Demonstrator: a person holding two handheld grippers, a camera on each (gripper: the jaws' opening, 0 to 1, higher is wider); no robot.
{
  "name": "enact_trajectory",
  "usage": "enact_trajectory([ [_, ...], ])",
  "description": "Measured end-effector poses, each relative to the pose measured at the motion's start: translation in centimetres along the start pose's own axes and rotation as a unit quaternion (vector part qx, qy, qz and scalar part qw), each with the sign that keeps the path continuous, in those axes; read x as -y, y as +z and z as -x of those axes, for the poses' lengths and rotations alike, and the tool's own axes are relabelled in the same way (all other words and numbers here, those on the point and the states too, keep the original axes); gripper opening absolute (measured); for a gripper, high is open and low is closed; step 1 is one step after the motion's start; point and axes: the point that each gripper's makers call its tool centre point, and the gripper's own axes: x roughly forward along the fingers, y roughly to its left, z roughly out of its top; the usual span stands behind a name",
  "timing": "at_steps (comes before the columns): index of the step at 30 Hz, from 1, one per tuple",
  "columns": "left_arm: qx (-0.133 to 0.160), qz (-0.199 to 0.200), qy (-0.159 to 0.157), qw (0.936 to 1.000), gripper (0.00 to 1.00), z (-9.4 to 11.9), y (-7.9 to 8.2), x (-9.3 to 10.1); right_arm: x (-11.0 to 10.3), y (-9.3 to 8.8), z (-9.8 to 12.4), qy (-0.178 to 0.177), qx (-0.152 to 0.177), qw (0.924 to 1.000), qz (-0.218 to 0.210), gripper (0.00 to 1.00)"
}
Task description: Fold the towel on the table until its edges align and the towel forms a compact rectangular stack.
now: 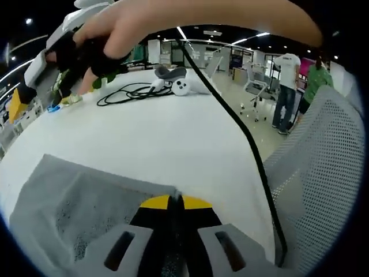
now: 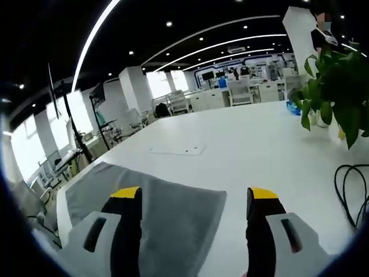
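The soft grey cloth towel point(image 1: 81, 202) lies flat on the white tabletop point(image 1: 173, 138), at the lower left of the left gripper view. The left tongs point(image 1: 176, 202) are pressed together on the towel's corner, at the bottom middle. In the right gripper view, the towel point(image 2: 167, 219) sits at the lower left, and the right tongs point(image 2: 196, 199) are wide apart over its edge. A black cable point(image 1: 130, 92) coils at the upper left. A green leafy plant point(image 2: 337, 92) stands at the right.
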Motion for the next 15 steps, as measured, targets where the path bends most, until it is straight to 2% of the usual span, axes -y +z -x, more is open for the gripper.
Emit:
enact_trajectory([
  [6, 0.002, 0.007, 0.006, 1.0000, 0.05, -0.1, 0.0, -0.1, 1.5, -2.0, -2.7, -0.015, -0.046, 0.9986, -0.019, 0.69],
  [11, 0.003, 0.005, 0.005, 1.0000, 0.05, -0.1, 0.0, -0.1, 1.5, -2.9, -4.4, -0.021, -0.064, 0.9977, 0.001, 0.66],
  [12, 0.002, 0.004, 0.005, 1.0000, 0.05, -0.1, 0.0, -0.1, 1.5, -3.1, -4.6, -0.021, -0.065, 0.9977, 0.004, 0.64],
  [14, 0.001, 0.004, 0.005, 1.0000, 0.05, -0.1, 0.0, -0.1, 1.6, -3.6, -4.9, -0.024, -0.073, 0.9969, 0.014, 0.54],
  [15, 0.002, 0.003, 0.005, 1.0000, 0.05, -0.1, 0.0, -0.1, 1.8, -4.0, -5.2, -0.026, -0.086, 0.9956, 0.026, 0.51],
])
